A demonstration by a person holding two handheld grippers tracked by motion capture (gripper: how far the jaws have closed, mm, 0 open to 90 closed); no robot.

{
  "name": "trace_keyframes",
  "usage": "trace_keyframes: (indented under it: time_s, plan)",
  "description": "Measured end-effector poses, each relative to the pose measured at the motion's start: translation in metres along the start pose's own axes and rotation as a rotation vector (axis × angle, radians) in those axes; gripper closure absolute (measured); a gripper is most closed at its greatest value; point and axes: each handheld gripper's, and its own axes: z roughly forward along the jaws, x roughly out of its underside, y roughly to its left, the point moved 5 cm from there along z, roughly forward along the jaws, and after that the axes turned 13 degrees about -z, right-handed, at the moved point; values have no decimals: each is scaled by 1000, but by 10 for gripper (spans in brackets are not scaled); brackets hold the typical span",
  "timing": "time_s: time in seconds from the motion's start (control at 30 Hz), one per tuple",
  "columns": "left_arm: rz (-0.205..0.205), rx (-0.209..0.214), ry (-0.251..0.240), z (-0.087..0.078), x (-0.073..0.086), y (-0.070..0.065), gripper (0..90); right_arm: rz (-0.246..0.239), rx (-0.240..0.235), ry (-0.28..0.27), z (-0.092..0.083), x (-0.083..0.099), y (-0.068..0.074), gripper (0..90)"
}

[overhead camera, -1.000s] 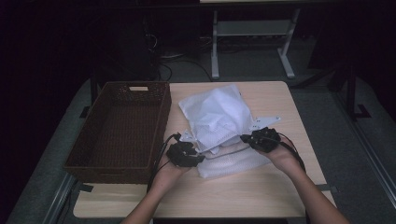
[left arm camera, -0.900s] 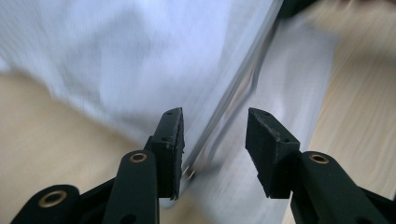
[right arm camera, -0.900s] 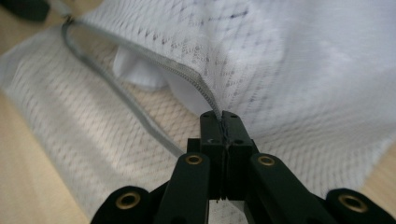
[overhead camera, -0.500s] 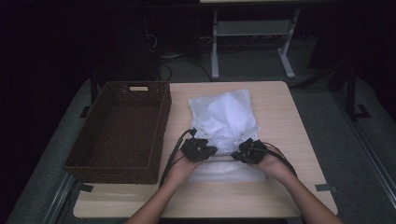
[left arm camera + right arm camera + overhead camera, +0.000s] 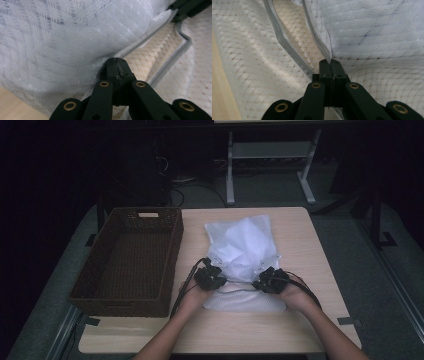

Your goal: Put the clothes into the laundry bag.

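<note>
A: What's on the table [image 5: 310, 250]?

B: A dark woven basket [image 5: 131, 257] on its left half. Just beside it, near the middle, lies a white mesh laundry bag [image 5: 243, 247], its near end toward the person.

A: And the grippers?

B: The left gripper [image 5: 210, 276] and right gripper [image 5: 270, 280] sit at the bag's near part, well apart. Each has its jaws pressed together on the mesh edge beside the grey zipper [image 5: 172, 53].

A: Anything inside the bag?

B: Possibly; it bulges, but the light is too dim to say.
</note>
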Motion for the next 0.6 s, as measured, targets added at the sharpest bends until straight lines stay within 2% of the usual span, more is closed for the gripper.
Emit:
trace_keyframes:
  time_s: [0.07,0.13,0.17,0.27,0.33,0.43,0.6]
  plan:
    - [-17,20,-1,0,-1,1,887,-1,8,-12,1,-1,-1,868]
    - [-41,64,-5,-5,0,-2,812,-2,-6,-26,1,0,1,764]
    - [-36,77,-5,-8,1,-5,784,10,-27,-49,-1,0,4,712]
    - [-19,93,-23,-20,1,-11,760,28,-62,-94,-10,1,6,664]
    - [-29,113,-43,-28,0,-13,748,40,-77,-134,-18,-1,7,635]
    - [-30,109,-60,-40,1,-14,699,54,-73,-165,-28,-1,6,575]
    - [-36,109,-74,-50,8,-17,550,97,-24,-197,-41,11,2,458]
